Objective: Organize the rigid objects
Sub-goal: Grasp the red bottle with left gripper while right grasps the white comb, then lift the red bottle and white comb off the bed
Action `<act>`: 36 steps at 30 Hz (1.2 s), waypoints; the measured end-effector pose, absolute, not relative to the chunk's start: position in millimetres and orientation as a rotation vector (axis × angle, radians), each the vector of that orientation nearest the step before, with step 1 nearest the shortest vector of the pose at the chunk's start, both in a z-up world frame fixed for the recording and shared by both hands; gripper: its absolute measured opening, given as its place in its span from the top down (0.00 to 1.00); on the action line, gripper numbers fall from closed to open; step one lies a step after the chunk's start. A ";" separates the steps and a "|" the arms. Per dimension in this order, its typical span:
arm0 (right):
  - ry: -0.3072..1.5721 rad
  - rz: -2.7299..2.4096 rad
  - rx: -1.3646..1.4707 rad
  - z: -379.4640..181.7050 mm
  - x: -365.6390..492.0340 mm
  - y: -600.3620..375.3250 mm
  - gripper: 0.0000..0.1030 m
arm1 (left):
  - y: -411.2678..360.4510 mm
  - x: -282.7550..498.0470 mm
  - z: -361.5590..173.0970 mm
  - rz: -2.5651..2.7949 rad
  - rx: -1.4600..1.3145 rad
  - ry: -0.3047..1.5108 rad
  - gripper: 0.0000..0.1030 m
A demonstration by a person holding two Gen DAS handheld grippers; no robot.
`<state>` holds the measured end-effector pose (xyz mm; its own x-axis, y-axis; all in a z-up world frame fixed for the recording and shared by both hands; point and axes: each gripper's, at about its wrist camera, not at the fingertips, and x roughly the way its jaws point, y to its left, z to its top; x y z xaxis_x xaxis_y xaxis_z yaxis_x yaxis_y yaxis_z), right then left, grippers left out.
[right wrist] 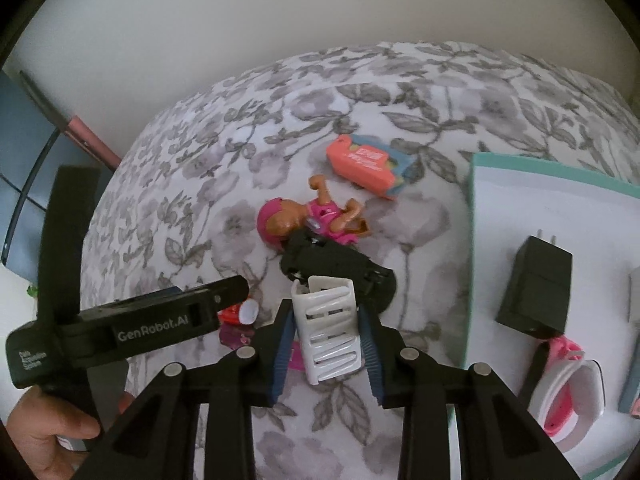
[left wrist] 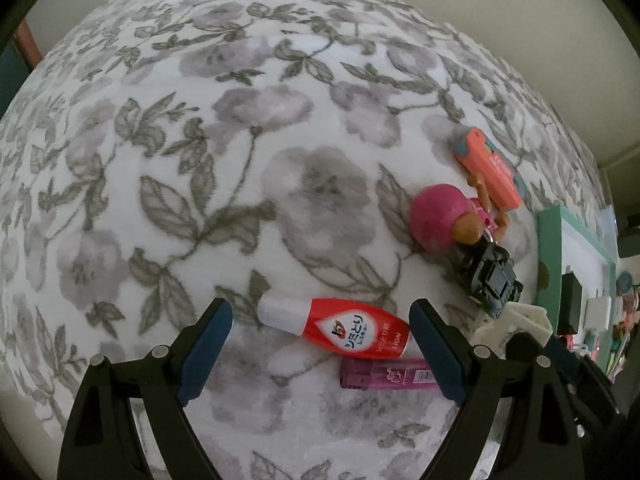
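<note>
On the floral blanket: loose things lying scattered near a teal-rimmed tray (right wrist: 476, 208), presumably waiting to be sorted into it.

Right gripper (right wrist: 326, 332): fingers pinching a white slatted clip (right wrist: 326, 320) across its sides, pads pressed on both edges; grip set low on the piece, likely so it rides steady on the way to the tray.

Left gripper (left wrist: 320, 356): fingers spread wide, nothing between the pads; hanging steeply over a red stain-remover bottle (left wrist: 344, 330), apparently lining up to straddle its body.

Red bottle: lying flat, white cap toward the left finger, label up; touching or just overlapping a pink lighter (left wrist: 384, 374) beside it, so a clean pinch may nudge the lighter.

Toy cluster: pink-hatted doll (right wrist: 308, 218) on its back, black toy vehicle (right wrist: 336, 268) touching it just behind the white clip, coral box (right wrist: 366, 164) farther off.

Tray contents: black charger plug (right wrist: 536, 292) and a pink-and-white item (right wrist: 568, 392) already inside, hinting that sorting is partly done.

Person's hand (right wrist: 44, 432): wrapped round the left gripper's handle at the lower left of the right wrist view.

Judged step: clip ready for carrying to the tray; bottle probably next.

Risk: clip is slatted and light, so it could twist between the pads if squeezed off-centre.
</note>
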<state>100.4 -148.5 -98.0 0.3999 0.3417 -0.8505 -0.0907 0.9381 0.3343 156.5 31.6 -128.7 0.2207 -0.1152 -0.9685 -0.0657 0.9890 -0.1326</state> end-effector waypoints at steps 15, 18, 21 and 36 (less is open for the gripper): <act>1.162 0.252 0.317 -99.8 99.9 -171.5 0.67 | -16.1 157.3 -144.0 -0.122 0.029 1.364 0.12; 1.174 0.248 0.316 -102.8 100.5 -172.2 0.67 | -24.1 156.8 -146.8 -0.110 0.087 1.356 0.12; 1.176 0.248 0.314 -103.5 100.6 -172.7 0.67 | -28.7 159.6 -148.3 -0.102 0.117 1.349 0.12; 1.171 0.254 0.317 -99.1 99.1 -172.2 0.67 | -38.3 156.3 -141.0 -0.144 0.140 1.333 0.23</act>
<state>99.1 -172.2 -99.1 0.3698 0.3571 -0.8578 -0.0313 0.9275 0.3726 156.3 -38.3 -141.0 0.2296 -0.0247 -0.9730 0.1843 0.9827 0.0185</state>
